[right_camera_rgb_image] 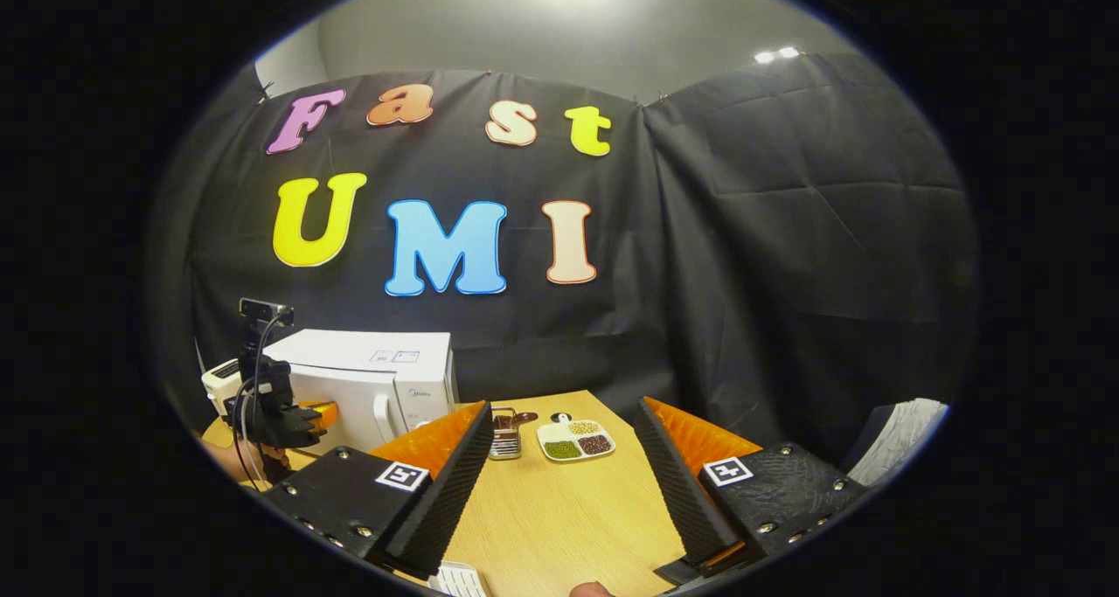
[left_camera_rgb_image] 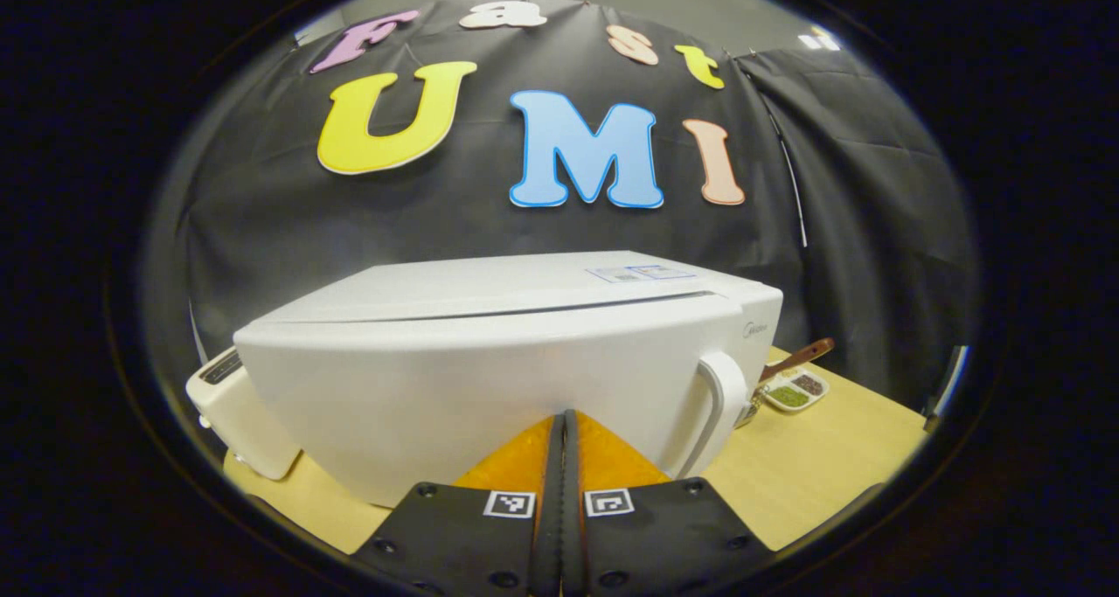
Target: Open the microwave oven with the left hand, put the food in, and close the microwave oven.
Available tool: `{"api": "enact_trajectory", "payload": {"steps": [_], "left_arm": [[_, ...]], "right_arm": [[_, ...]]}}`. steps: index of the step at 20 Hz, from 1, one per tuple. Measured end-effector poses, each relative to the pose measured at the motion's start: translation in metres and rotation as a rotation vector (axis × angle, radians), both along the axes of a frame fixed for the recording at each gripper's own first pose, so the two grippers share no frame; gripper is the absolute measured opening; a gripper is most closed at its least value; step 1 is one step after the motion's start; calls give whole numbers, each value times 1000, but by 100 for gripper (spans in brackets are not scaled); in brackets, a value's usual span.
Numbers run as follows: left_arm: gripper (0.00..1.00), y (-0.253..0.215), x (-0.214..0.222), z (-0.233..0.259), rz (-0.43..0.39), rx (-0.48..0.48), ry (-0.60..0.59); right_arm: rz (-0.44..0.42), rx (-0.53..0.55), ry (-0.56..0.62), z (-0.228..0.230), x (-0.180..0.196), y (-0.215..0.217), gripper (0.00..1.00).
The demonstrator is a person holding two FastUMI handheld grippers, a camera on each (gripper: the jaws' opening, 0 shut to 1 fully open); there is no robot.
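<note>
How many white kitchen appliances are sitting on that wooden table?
2. The microwave oven stands at the table's back, door closed; a small toaster sits beside it, on the side away from its handle. Others could be hidden behind the microwave oven.

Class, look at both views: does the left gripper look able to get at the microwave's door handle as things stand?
Probably yes. The left gripper sits shut, close to the microwave door, and the handle stands just to its right with nothing between them. It would have to open first to grasp it.
</note>
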State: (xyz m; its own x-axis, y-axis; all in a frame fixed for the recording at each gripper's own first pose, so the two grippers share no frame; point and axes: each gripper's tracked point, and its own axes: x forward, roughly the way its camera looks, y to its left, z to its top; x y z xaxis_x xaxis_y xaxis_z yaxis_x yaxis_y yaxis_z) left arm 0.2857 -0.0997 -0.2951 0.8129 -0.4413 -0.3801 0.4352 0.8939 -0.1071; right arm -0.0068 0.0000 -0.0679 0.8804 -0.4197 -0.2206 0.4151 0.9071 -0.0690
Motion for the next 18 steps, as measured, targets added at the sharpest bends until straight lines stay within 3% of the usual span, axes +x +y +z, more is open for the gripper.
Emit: {"api": "enact_trajectory", "payload": {"steps": [4,8,18], "left_arm": [[7,0,0,-1,48,-2,25],[7,7,-12,31,61,-27,-21],[7,28,-100,130,148,-37,-129]], "right_arm": [[40,-5,8,2,0,5,98],[96,11,-14,7,2,7,98],[252,56,-81,22,-15,-15,98]]}}
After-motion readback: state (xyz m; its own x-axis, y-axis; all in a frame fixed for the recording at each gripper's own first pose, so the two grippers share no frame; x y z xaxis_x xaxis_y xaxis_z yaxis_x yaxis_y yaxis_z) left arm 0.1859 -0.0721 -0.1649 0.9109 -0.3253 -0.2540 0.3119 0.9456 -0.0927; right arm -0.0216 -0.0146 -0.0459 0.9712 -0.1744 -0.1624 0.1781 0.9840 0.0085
